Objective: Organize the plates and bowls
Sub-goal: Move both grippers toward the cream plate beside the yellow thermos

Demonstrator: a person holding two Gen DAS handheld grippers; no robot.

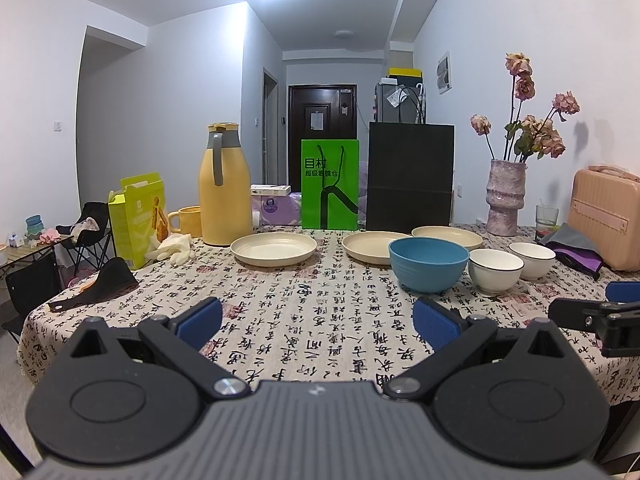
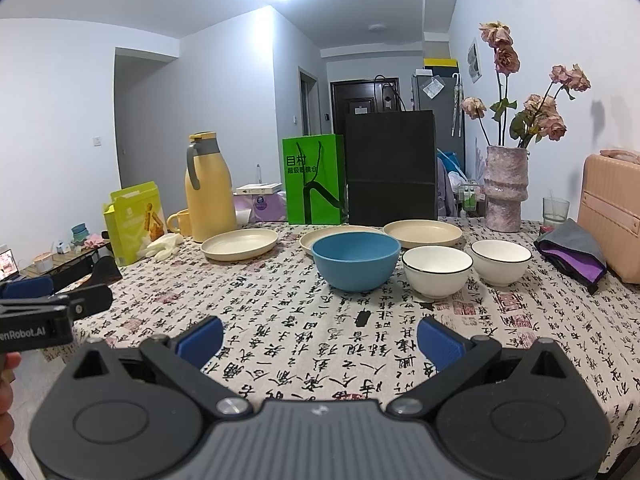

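left hand-held gripper [image 1: 318, 320] spread, empty | right hand-held gripper [image 2: 320, 338] spread, empty | blue bowl [image 2: 356, 260] looks light, stiff: pinch rim | white bowls [image 2: 437, 270] likely fragile, slick | plates [image 2: 240, 243] shallow: grip edge

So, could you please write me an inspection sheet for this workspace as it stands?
Surface: table under a calligraphy-print tablecloth.
Job's things: three cream plates, a blue bowl, two white bowls, all separate, unstacked.
Clutter: yellow jug, mug, green bag, black bag, vase of flowers, pink case, folded cloth, gloves.
Grippers: left tongs and right tongs open, empty, short of the dishes.
Cables: nothing seen.
Surroundings: hallway, dark door.
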